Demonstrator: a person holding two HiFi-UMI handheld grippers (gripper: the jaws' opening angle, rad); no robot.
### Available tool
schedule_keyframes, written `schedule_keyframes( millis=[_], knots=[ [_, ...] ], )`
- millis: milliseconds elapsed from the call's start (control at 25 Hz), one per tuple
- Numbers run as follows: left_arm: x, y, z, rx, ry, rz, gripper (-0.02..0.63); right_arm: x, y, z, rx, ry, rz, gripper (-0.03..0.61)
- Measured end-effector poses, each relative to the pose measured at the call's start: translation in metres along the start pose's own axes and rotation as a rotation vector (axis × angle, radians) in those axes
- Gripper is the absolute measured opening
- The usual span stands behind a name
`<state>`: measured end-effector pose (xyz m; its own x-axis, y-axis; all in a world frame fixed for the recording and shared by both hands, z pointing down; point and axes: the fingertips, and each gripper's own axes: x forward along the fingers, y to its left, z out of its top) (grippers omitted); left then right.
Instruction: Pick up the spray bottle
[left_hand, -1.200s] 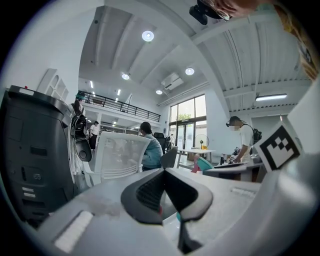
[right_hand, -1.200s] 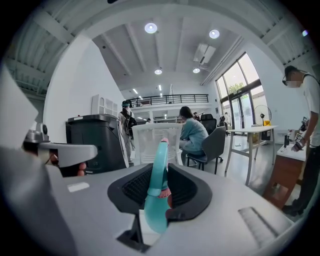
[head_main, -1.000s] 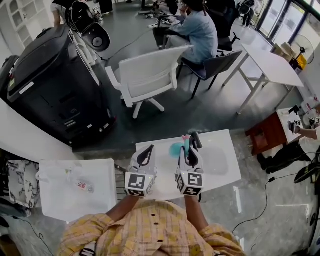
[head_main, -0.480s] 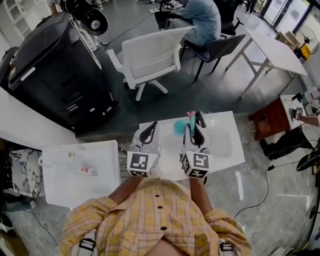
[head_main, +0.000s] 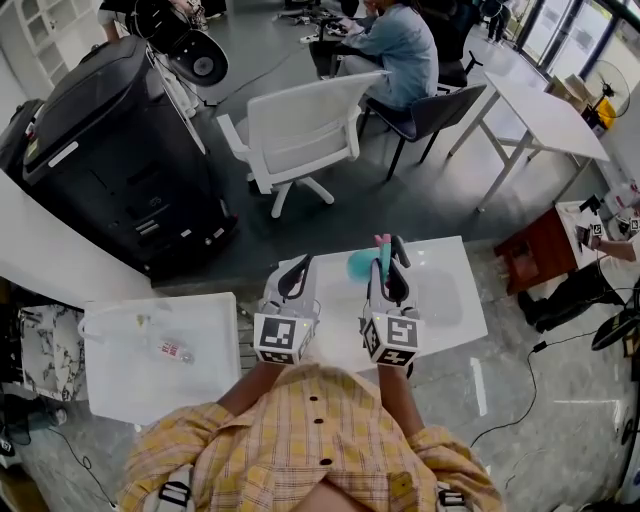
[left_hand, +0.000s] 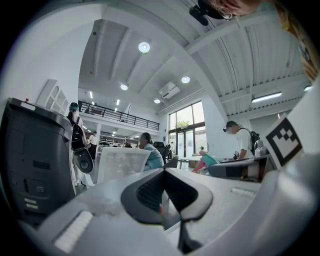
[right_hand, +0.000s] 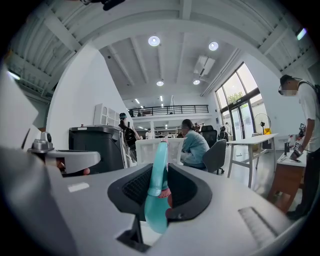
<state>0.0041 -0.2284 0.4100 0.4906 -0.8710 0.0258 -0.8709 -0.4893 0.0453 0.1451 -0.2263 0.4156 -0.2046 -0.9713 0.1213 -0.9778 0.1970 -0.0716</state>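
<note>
The teal spray bottle (head_main: 358, 264) with a pink nozzle hangs just above the small white table (head_main: 445, 300), held in my right gripper (head_main: 389, 250). In the right gripper view the bottle (right_hand: 158, 170) stands between the black pads (right_hand: 135, 187), which press on both its sides. My left gripper (head_main: 300, 265) floats beside it to the left, a short gap away from the bottle. Its fingers meet at the tips with nothing between them, and in the left gripper view that gripper (left_hand: 164, 192) holds nothing.
A second white table (head_main: 120, 385) at the left carries a small clear bottle (head_main: 170, 350). Beyond the tables stand a white chair (head_main: 300, 135), a large black machine (head_main: 110, 150), a seated person (head_main: 400, 50) and a long white table (head_main: 550, 110).
Both grippers have risen a little over the table, the spray bottle still in the right one. The head view has shifted slightly.
</note>
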Motion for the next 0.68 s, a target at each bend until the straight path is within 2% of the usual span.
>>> schedule_keyframes(
  millis=[680],
  knots=[
    [0.006,0.007,0.003,0.032,-0.010,0.007,-0.002,0.011,0.000,0.008,-0.006,-0.024,0.008,0.086]
  ],
)
